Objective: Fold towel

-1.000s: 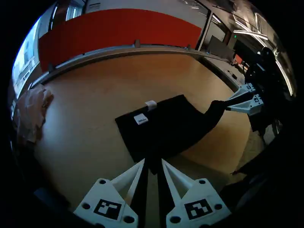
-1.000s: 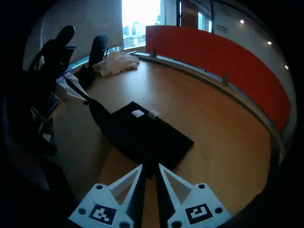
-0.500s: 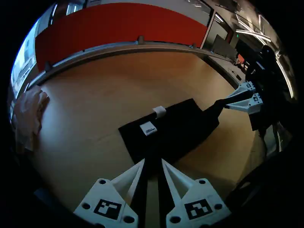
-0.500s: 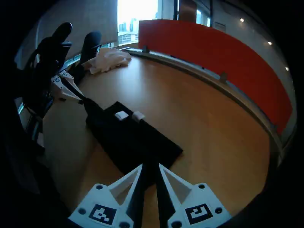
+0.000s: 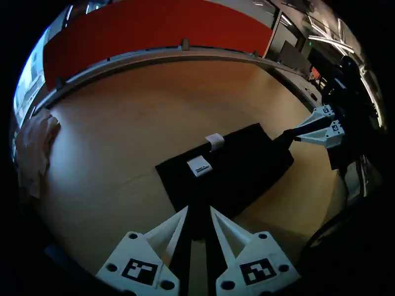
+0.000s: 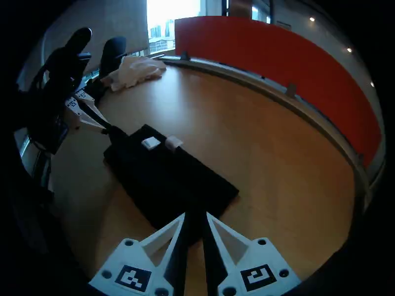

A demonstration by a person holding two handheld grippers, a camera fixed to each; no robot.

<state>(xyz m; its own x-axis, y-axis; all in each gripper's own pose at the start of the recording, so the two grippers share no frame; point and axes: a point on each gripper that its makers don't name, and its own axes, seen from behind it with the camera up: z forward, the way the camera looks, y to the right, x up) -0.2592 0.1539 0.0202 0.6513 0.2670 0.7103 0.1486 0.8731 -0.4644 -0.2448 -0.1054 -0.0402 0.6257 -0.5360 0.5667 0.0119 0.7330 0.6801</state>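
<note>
- My left claw [image 5: 198, 211]: nearly closed, pinching near corner of black rectangular cloth towel [image 5: 232, 165].
- My right claw [image 6: 196, 214]: same narrow gap, pinching adjacent corner.
- Towel lies mostly flat on light wooden tabletop [image 5: 123, 118]. Edge between claws taut; I judge this lets it carry over evenly for fold.
- Two white sewn tags [image 5: 199, 166] face up.
- Pinch contact dark, hard to confirm. Towel underside hidden.

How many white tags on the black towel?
2. One white tag lies on the black towel near its far edge; the other sits at that edge. Folds may hide more.
</note>
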